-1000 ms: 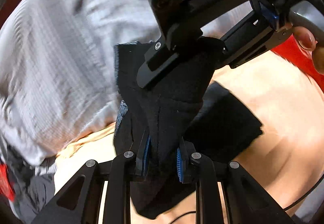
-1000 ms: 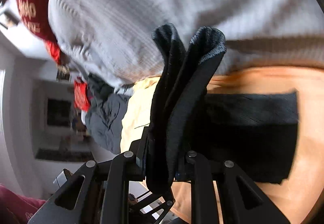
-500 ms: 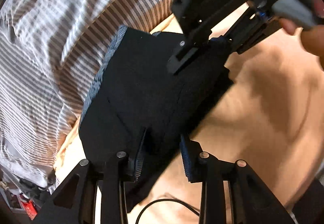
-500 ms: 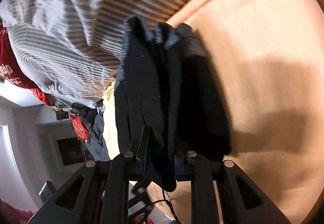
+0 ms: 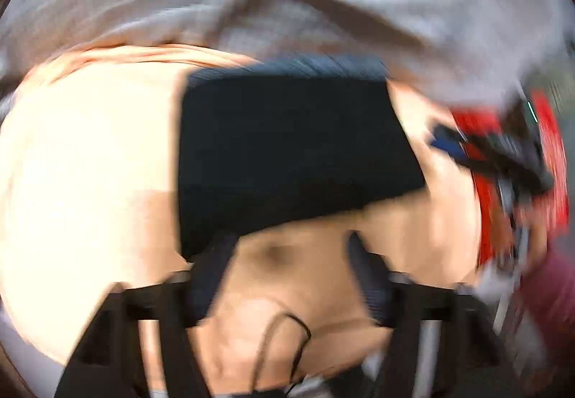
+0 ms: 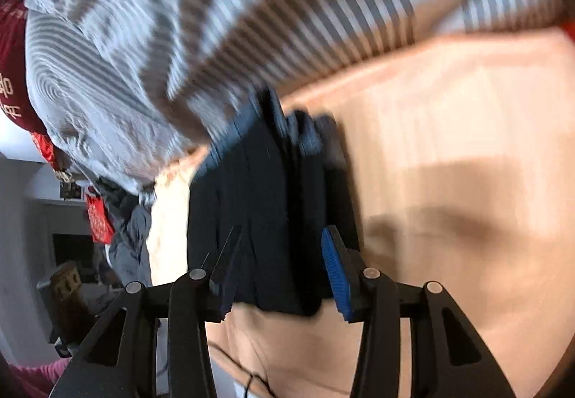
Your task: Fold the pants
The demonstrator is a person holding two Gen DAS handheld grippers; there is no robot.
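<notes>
The dark folded pants (image 5: 287,153) lie flat on the peach sheet (image 5: 86,182) in the blurred left wrist view. My left gripper (image 5: 291,275) is open and empty, just short of the pants' near edge. In the right wrist view the pants (image 6: 266,211) lie as a folded stack on the sheet (image 6: 449,146). My right gripper (image 6: 284,265) is open with its jaws on either side of the stack's near end, not squeezing it. The right gripper also shows at the right of the left wrist view (image 5: 503,153).
A grey-and-white striped blanket (image 6: 179,38) lies bunched just behind the pants. A thin black cable (image 5: 284,344) lies on the sheet by my left gripper. Red cloth (image 6: 10,74) and a pile of grey clothes (image 6: 125,232) sit at the left, beyond the bed's edge.
Both grippers have opened and let go of the pants, which now lie folded on the sheet. My left gripper has drawn back from them.
</notes>
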